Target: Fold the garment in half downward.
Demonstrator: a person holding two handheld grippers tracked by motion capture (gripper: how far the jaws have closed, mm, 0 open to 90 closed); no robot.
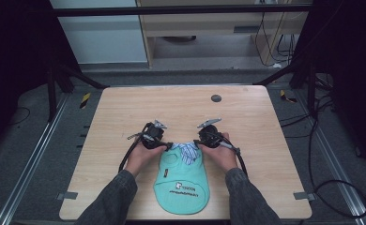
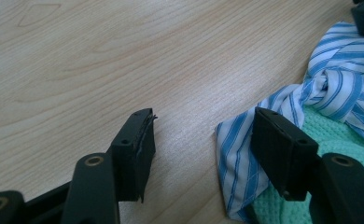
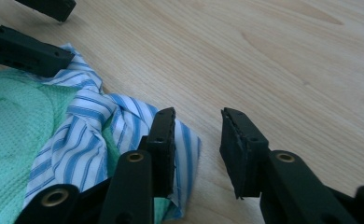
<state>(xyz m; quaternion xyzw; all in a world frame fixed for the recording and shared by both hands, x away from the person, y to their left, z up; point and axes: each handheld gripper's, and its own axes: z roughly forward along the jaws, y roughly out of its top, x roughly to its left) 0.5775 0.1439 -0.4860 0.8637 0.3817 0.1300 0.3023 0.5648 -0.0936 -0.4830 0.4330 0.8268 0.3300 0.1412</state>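
A mint-green knit garment with a blue-and-white striped collar lies flat near the table's front edge, collar pointing away from the person. My left gripper sits at the collar's left end and my right gripper at its right end. In the left gripper view the left gripper is open, and a striped collar corner lies by its right jaw. In the right gripper view the right gripper is open over the other collar corner. Neither pair of jaws is closed on cloth.
The wooden table has a small dark round disc at the back. Grey tape tabs mark its front corners. Black cables trail from both grippers along the person's forearms. Dark frame legs stand beyond the table's far corners.
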